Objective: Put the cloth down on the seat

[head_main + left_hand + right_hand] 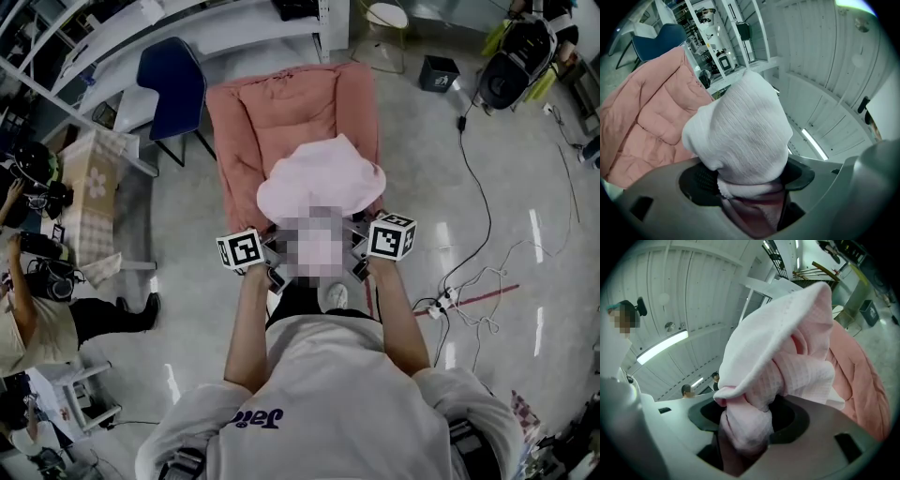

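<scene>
Salmon-pink padding covers the seat. The pale pink cloth is held bunched above its near edge, stretched side to side. It is pinched by the left gripper and the right gripper, from which the seat lies straight ahead and below, equally near.

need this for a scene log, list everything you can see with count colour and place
cloth: one, pale pink, bunched, held up over the seat by both tongs
padded seat: one, salmon pink, ahead, beneath the cloth
chair: one, navy blue, left of the seat
bin: one, black, floor right of the seat
power strip: one, white, floor at right
cables: several, black and white, floor at right
bystander: one, light top, far left
left tongs: one, grey, shut on the cloth
right tongs: one, grey, shut on the cloth
forearms: two, bare, behind the tongs
</scene>
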`<act>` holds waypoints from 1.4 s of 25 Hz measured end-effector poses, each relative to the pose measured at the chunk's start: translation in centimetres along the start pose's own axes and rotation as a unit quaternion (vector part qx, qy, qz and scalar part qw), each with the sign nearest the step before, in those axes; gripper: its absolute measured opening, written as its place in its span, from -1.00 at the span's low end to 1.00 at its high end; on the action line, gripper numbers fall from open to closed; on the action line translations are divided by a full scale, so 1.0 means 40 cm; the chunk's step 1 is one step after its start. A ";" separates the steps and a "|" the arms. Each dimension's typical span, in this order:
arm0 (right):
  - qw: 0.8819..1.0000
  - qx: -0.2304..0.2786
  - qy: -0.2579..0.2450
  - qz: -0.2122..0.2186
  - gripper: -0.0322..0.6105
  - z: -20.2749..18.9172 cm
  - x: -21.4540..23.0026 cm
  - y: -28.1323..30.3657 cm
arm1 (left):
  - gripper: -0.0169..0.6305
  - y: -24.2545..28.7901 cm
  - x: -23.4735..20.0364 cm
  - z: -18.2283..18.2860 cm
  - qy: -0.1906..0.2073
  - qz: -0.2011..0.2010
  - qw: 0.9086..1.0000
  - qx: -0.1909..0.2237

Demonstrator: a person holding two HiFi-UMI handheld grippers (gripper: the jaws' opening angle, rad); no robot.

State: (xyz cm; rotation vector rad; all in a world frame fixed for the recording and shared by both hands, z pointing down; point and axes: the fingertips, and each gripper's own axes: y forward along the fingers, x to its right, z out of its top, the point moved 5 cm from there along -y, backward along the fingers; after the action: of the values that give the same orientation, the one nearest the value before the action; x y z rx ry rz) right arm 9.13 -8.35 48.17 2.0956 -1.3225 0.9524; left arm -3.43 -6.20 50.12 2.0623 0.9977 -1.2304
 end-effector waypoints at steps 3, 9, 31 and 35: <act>1.000 -0.006 0.004 -0.026 -0.08 0.006 0.074 0.035 | 0.13 0.032 -0.074 0.028 -0.006 0.014 1.000 -0.006; 0.998 -0.025 0.030 -0.054 -0.09 0.021 0.212 0.148 | 0.13 0.065 -0.222 0.111 -0.022 0.044 0.999 -0.001; 0.979 -0.049 0.144 -0.138 -0.05 -0.206 0.873 0.547 | 0.12 0.131 -0.980 0.261 -0.048 0.180 0.980 -0.068; 0.972 -0.068 0.156 -0.159 -0.05 -0.289 1.008 0.578 | 0.12 0.148 -1.124 0.225 -0.051 0.228 0.969 -0.081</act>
State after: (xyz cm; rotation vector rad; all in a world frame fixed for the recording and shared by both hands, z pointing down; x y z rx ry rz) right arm -3.65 -32.92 87.23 1.8853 -0.8379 0.9723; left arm -17.09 -30.82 86.78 1.9334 0.5125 -0.9669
